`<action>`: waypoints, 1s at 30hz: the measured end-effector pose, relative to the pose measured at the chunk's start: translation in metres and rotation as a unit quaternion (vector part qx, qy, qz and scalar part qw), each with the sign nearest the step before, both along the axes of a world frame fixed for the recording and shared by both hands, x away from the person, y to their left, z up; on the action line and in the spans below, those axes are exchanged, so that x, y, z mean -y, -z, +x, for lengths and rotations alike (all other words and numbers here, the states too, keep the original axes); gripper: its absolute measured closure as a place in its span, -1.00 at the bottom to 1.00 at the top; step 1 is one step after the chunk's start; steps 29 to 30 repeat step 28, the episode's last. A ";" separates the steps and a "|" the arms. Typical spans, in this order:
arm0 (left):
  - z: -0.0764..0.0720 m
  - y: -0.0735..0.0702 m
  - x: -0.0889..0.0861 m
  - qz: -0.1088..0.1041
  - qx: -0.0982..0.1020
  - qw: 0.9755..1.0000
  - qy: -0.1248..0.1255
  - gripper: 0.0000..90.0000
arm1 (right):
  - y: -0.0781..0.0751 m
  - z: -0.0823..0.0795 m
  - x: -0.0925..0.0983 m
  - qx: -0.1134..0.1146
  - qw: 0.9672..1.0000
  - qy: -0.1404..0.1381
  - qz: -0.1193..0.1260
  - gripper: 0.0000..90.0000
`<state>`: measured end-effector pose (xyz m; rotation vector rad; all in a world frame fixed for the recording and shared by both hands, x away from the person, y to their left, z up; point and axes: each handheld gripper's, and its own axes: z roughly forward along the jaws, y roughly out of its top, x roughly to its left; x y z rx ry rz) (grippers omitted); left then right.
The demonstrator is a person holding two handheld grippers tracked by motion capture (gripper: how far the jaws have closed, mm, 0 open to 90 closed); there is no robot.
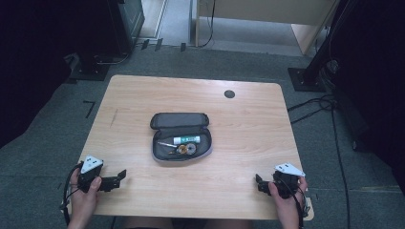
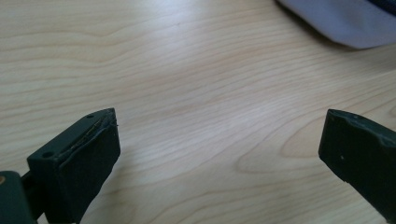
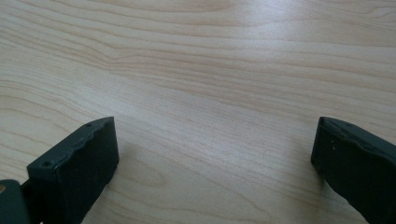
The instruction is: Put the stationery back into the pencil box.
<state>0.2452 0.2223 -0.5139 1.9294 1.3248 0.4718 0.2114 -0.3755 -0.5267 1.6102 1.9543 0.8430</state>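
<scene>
**Both grippers parked at near corners, open case mid-table**

High view: wooden tabletop [image 1: 143, 95] with a dark zip case [image 1: 181, 136] lying unzipped at its middle, lid flipped toward the far side. Inside the case: a white tube with green label [image 1: 186, 140], a round brass-coloured item [image 1: 187, 149] just beside it, and a thin metal piece [image 1: 167, 143] to the left; exact identity of the small parts too small to tell. Left gripper [image 1: 114, 180] sits at the near-left corner in the person's left hand [image 1: 85, 193], right gripper [image 1: 261, 183] at the near-right corner in the right hand [image 1: 284, 200]. Both well apart from the case.

Left gripper view: jaws spread wide, nothing between them, bare wood grain below; a pale edge of the case [image 2: 341, 23] shows at top right, which the high view can't resolve in this detail.

Right gripper view: jaws wide apart too, holding nothing, plain wood beneath.
</scene>
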 end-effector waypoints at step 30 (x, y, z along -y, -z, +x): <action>-0.004 0.005 -0.013 0.071 -0.022 0.996 -0.054 -1.00 | 0.000 0.000 0.000 0.000 1.000 0.000 0.000 -0.99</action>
